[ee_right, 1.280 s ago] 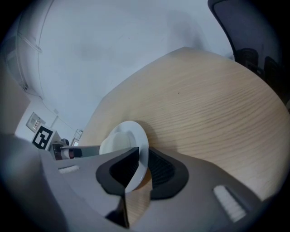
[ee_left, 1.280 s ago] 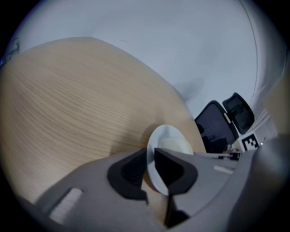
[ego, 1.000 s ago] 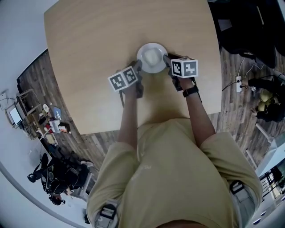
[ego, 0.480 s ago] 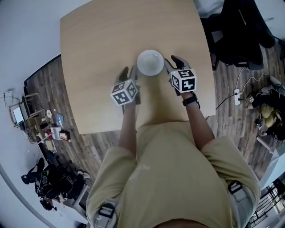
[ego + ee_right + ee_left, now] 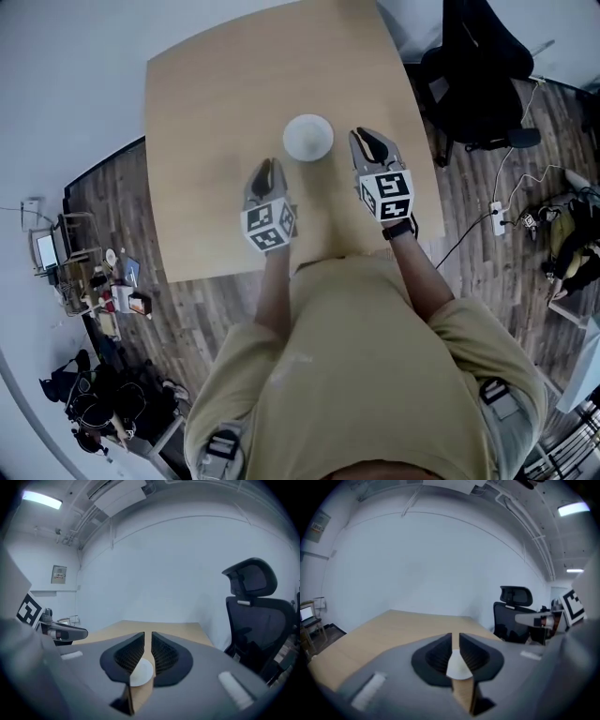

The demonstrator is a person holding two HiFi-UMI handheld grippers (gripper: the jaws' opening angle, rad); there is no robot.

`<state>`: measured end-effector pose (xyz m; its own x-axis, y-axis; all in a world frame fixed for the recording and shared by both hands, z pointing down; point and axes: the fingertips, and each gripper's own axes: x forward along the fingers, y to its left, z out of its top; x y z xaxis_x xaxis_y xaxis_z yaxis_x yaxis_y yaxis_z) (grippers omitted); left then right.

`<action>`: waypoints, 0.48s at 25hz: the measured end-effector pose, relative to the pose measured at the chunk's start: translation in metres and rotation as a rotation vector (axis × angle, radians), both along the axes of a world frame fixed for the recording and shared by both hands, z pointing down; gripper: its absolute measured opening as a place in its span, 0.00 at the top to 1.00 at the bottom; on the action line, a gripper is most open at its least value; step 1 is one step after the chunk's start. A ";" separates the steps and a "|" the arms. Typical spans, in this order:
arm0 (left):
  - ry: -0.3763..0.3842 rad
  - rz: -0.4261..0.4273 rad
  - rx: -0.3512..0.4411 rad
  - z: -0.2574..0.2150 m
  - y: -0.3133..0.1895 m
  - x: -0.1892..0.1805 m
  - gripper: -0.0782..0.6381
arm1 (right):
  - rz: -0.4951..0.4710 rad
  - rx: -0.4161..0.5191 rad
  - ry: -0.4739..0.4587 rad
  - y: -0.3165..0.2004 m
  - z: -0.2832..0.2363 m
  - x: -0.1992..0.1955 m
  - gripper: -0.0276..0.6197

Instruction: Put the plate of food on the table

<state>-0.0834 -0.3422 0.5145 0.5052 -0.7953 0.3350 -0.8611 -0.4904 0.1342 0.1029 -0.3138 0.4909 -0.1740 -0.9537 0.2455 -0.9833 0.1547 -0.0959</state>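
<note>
A white plate [image 5: 307, 138] sits alone on the light wooden table [image 5: 216, 112], near its front middle. My left gripper [image 5: 266, 167] hovers just below and left of the plate, apart from it. My right gripper [image 5: 370, 137] is to the plate's right, also clear of it. Both pairs of jaws are closing, down to a narrow slit, with nothing between them. In the left gripper view the plate [image 5: 457, 665] shows through the slit of the left gripper [image 5: 455, 641]. The right gripper view shows the plate [image 5: 140, 673] the same way, beyond the right gripper [image 5: 147, 641].
A black office chair [image 5: 469, 84] stands off the table's right side and also shows as a chair [image 5: 255, 616] in the right gripper view. A power strip with cables [image 5: 502, 220] lies on the wood floor at right. Clutter [image 5: 103, 272] sits by the left wall.
Both grippers let go of the plate's rim and drew back toward me. Their jaws spread, then narrowed. The plate stays on the table.
</note>
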 end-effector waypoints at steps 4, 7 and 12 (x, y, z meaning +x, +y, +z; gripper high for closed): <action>-0.015 0.035 0.071 -0.025 0.038 0.007 0.84 | 0.018 0.095 0.028 0.039 -0.028 -0.005 0.93; -0.019 0.035 0.125 -0.044 0.060 0.007 0.86 | 0.035 0.144 0.037 0.066 -0.043 -0.011 0.94; 0.018 0.002 0.224 -0.073 0.089 0.002 0.89 | 0.053 0.194 0.060 0.097 -0.060 -0.015 0.95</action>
<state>-0.0811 -0.2529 0.4420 0.5109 -0.8480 0.1407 -0.8587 -0.5112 0.0368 0.0884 -0.2164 0.4313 -0.1128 -0.9915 0.0646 -0.9936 0.1124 -0.0100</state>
